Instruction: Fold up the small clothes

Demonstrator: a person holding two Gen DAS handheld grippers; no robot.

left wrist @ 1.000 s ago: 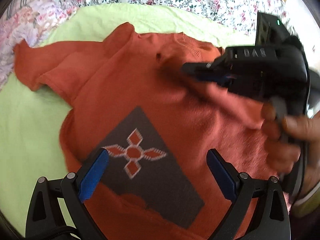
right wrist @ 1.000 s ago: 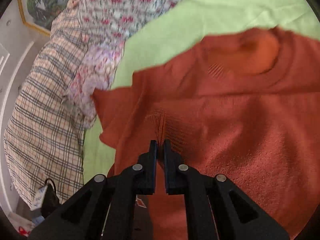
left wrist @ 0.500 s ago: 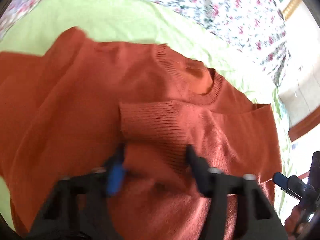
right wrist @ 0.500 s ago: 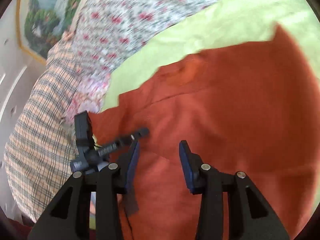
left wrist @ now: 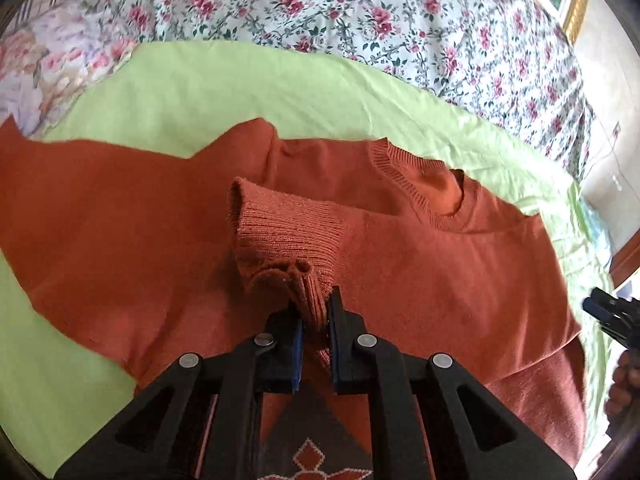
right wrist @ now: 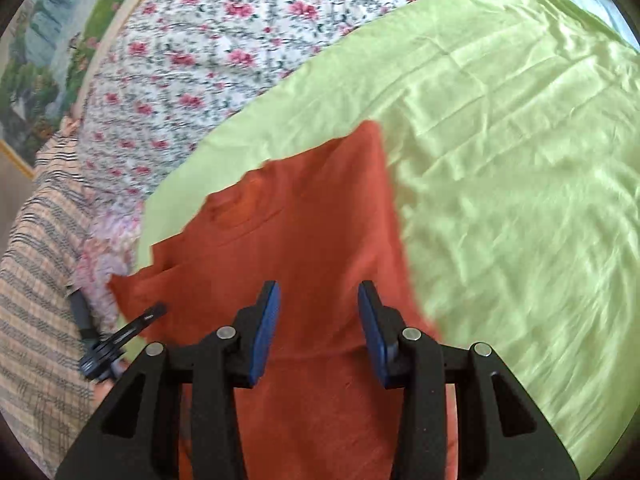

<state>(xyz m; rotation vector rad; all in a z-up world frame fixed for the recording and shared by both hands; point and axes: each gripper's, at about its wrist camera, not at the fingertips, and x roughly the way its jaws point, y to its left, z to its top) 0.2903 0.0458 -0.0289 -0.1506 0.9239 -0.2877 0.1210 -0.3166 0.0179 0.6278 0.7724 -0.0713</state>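
An orange knitted sweater (left wrist: 440, 280) lies on a light green sheet (left wrist: 240, 92), with one sleeve folded across its chest. My left gripper (left wrist: 314, 304) pinches the ribbed cuff (left wrist: 288, 236) of that sleeve; its jaws are closing and the pads press on the knit. In the right wrist view my right gripper (right wrist: 318, 300) hovers open over a flat part of the sweater (right wrist: 300, 220), with nothing between its pads. The right gripper's tip (left wrist: 612, 316) also shows at the right edge of the left wrist view. The left gripper (right wrist: 120, 336) shows small at the left of the right wrist view.
A floral bedspread (left wrist: 360, 12) lies beyond the green sheet (right wrist: 500, 160). A plaid cloth (right wrist: 36, 300) hangs at the left edge of the bed. A framed landscape picture (right wrist: 40, 60) is on the wall. A person's hand (left wrist: 624, 380) holds the right gripper.
The right gripper let go of the sleeve, opened and drew away to the sweater's side. The left gripper moved up over the chest and closed from wide open onto the cuff.
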